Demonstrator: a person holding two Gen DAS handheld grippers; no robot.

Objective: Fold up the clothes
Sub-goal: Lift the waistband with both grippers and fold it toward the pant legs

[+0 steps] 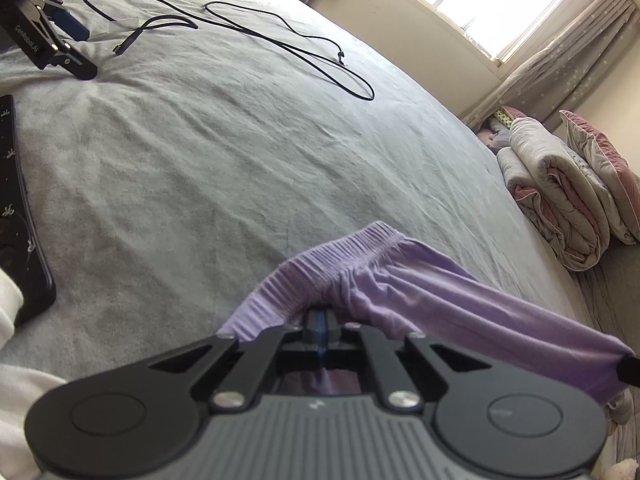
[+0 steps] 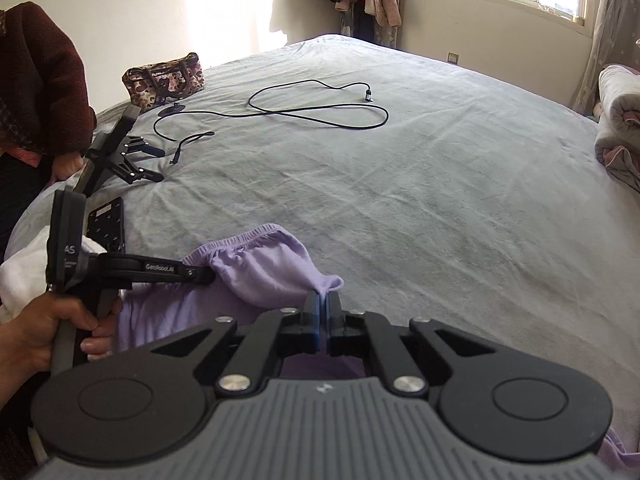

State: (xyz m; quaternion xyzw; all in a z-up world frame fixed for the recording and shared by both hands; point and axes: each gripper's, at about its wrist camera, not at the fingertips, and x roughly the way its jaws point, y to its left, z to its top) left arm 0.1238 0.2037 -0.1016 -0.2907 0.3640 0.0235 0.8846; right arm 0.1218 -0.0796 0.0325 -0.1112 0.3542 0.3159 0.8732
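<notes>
A lilac garment with a ribbed elastic waistband [image 1: 400, 280] hangs above the grey bedsheet [image 1: 240, 152], stretched between both grippers. My left gripper [image 1: 320, 314] is shut on the waistband near its middle fold. The same left gripper [image 2: 208, 276] shows in the right wrist view, a hand [image 2: 44, 332] holding its handle. My right gripper [image 2: 322, 300] is shut on a bunched corner of the lilac garment [image 2: 264, 268]. In the left wrist view, a tip of the right gripper [image 1: 628, 370] pinches the cloth at the right edge.
A black cable [image 2: 320, 112] loops over the far sheet. A spare black gripper [image 2: 128, 164] and a perforated plate [image 2: 106, 224] lie at left, near a floral bag [image 2: 164, 80]. A rolled quilt [image 1: 560, 200] sits at right. A person in a dark red coat [image 2: 36, 80] stands left.
</notes>
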